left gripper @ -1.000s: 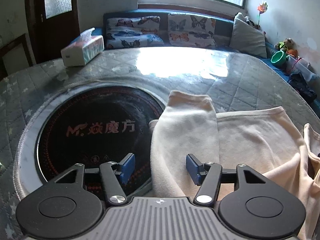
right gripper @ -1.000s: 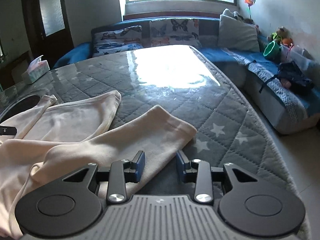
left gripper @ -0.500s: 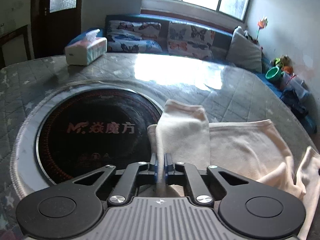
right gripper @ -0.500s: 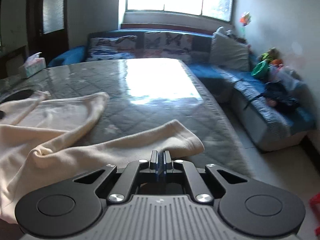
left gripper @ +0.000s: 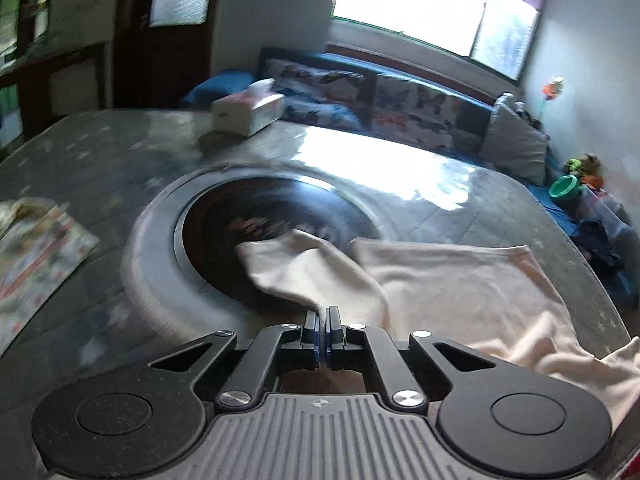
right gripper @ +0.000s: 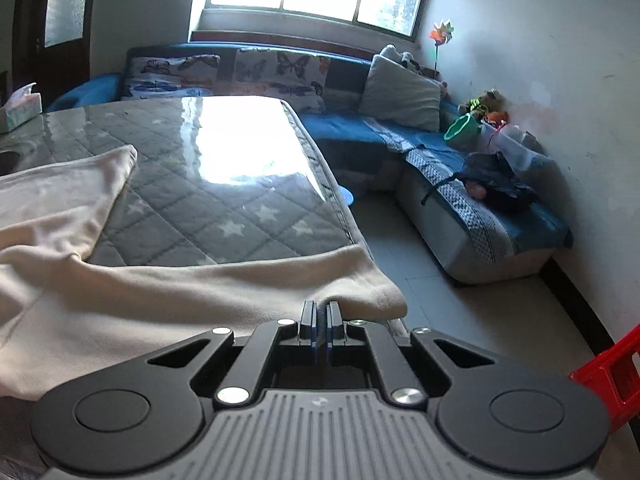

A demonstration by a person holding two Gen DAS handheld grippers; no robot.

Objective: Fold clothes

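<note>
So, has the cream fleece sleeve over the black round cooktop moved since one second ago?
Yes. The cream fleece sleeve, clamped in the left hand-held gripper, now lies slanted leftward across the black round cooktop.

The left claw (left gripper: 322,320) is pinched tight on a cream sleeve (left gripper: 308,272), lifted and tilted. The right claw (right gripper: 320,314) is clamped on the other sleeve's (right gripper: 240,284) cuff edge.

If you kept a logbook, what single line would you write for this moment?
step: fold clothes | left gripper: shut on cream garment sleeve | right gripper: shut on other sleeve | garment: on table
</note>
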